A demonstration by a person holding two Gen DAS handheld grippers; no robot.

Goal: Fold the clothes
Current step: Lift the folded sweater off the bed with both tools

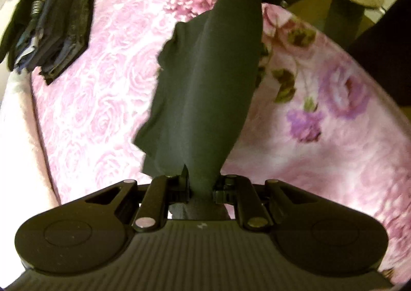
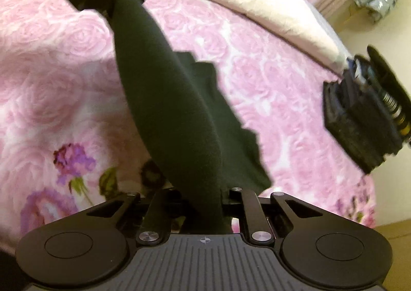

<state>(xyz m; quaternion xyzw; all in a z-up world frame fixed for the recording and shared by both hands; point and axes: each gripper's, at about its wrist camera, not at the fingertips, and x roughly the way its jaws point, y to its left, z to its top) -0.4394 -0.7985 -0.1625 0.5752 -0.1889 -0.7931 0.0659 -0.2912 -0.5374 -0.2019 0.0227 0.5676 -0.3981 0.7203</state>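
Dark garment point(image 1: 205, 90) is up in the air, strung between both grippers above the pink bedspread point(image 1: 102, 111). Left gripper point(image 1: 201, 185) is clamped on one end, right gripper point(image 2: 205, 198) on the other. A loose flap hangs below. One slack pinch could drop an end and bunch it. Folded stack point(image 1: 61, 36) sits far left.

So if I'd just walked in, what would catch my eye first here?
Probably the dark garment, stretched in the air between the left gripper and the right gripper, both clamped on it. Under it spreads a loud pink rose-patterned bedspread. At the bed's far edge sits a stack of folded dark clothes.
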